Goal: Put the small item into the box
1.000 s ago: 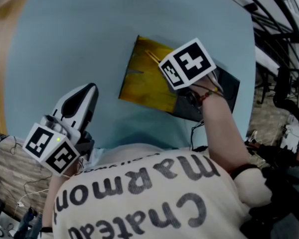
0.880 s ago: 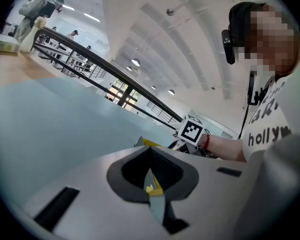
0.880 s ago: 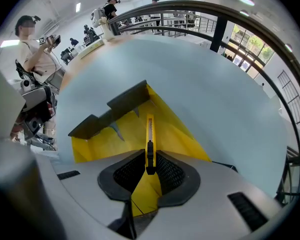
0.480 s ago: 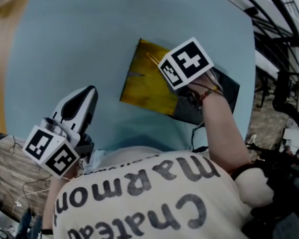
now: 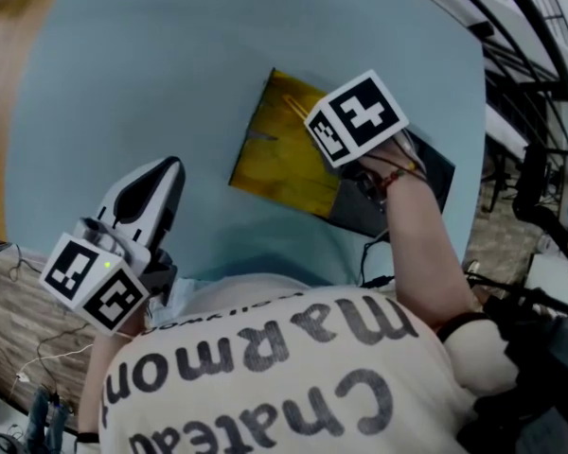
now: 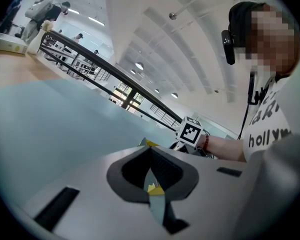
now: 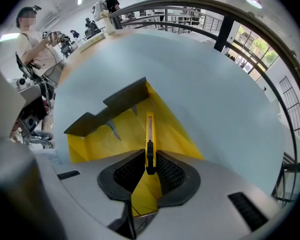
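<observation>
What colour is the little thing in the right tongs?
The small item is yellow with a black part. The right gripper view shows it best.

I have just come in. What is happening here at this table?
A person works with two hand-held grippers at a light blue table. The right gripper is shut on a slim yellow cutter and holds it over the yellow inside of the open box, not yet released. The left gripper is shut and empty, off to the side above the table.
</observation>
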A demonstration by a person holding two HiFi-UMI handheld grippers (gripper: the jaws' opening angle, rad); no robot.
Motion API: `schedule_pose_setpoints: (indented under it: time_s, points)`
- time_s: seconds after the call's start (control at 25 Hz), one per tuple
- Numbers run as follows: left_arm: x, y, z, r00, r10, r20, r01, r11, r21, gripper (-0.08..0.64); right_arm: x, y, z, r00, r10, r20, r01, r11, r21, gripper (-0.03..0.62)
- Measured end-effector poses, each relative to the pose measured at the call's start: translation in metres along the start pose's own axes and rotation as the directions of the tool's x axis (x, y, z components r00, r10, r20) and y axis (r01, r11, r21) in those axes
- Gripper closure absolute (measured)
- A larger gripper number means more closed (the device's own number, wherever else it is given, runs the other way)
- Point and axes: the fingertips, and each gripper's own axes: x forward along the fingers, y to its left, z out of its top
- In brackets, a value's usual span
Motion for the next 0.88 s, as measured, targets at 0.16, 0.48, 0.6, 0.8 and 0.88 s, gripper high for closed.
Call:
schedule_pose_setpoints:
  time_s: [0.16, 0.48, 0.6, 0.8, 0.88]
  points:
    - [-0.003, -0.001, 0.0, 1.0, 0.006, 0.009, -0.006, 1.0, -0.004, 0.557, -0.001, 0.0, 0.003, 1.0, -0.002, 0.002, 0.002, 1.0, -0.004, 0.506]
    - [-0.026, -0.007, 0.002, 0.999, 0.027, 0.034, -0.027, 1.0, -0.009, 0.558, -0.015, 0.011, 0.0, 1.0, -0.005, 0.004, 0.005, 1.0, -0.019, 0.494]
    - [-0.028, -0.006, 0.001, 0.999, 0.033, 0.042, -0.033, 0.999, -0.014, 0.558, -0.014, 0.01, 0.002, 1.0, -0.011, 0.004, 0.011, 1.0, -0.023, 0.494]
    - [-0.026, -0.008, 0.001, 0.998, 0.045, 0.044, -0.044, 0.999, -0.014, 0.558, -0.012, 0.004, 0.002, 1.0, -0.002, 0.004, 0.003, 1.0, -0.017, 0.494]
    - [-0.029, -0.007, 0.0, 0.998, 0.052, 0.048, -0.051, 0.999, -0.016, 0.558, -0.012, 0.005, 0.001, 1.0, 0.001, 0.004, -0.001, 1.0, -0.017, 0.489]
